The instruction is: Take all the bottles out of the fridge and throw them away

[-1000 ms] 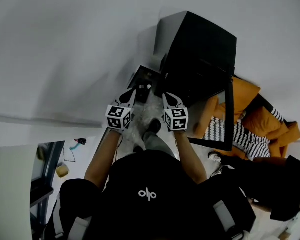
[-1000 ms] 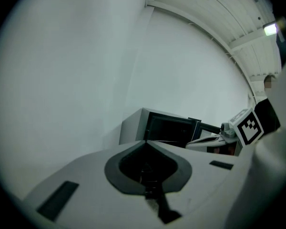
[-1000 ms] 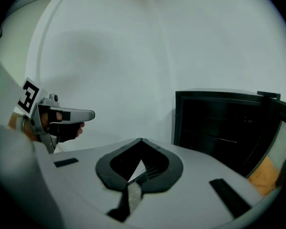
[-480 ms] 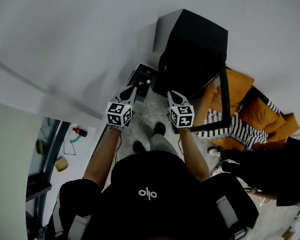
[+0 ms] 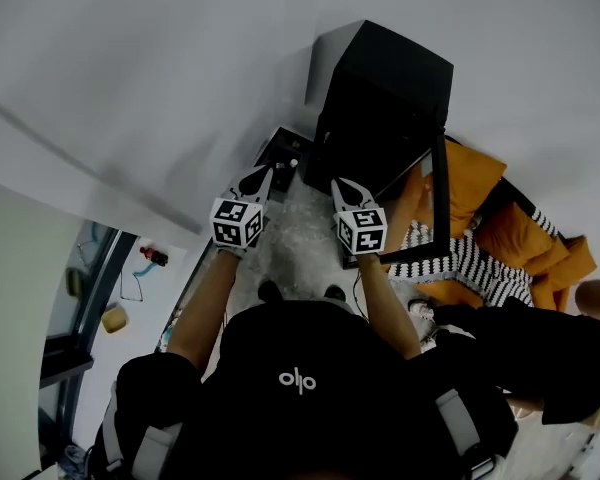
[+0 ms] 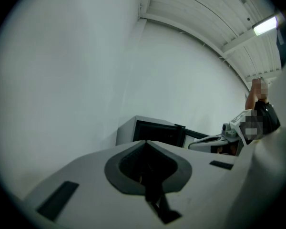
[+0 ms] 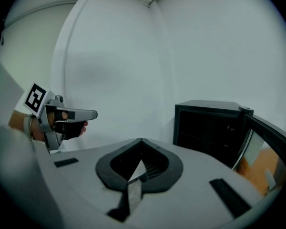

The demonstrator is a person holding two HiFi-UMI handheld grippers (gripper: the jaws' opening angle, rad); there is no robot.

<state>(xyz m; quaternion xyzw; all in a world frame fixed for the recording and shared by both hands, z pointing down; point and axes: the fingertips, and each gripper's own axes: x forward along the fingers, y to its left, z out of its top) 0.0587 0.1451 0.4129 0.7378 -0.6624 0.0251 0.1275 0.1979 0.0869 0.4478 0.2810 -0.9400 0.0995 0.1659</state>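
Both grippers point ahead in the head view, the left gripper and the right gripper level with each other and apart. The black fridge stands ahead of them, to the right, and its glass door hangs open on the right gripper's outer side. Only this view shows a low black box on the floor just beyond the left tips and an orange cushion past the door. The left gripper view adds what the head view is too small to show: the left gripper's jaws meet in a point, closed on nothing, with the fridge beyond the tips and the right gripper off to its right. In the right gripper view the right gripper's jaws are likewise pressed together and empty. The left gripper shows at its left, and the fridge's open front lies ahead to the right, too dark inside to make out any bottles.
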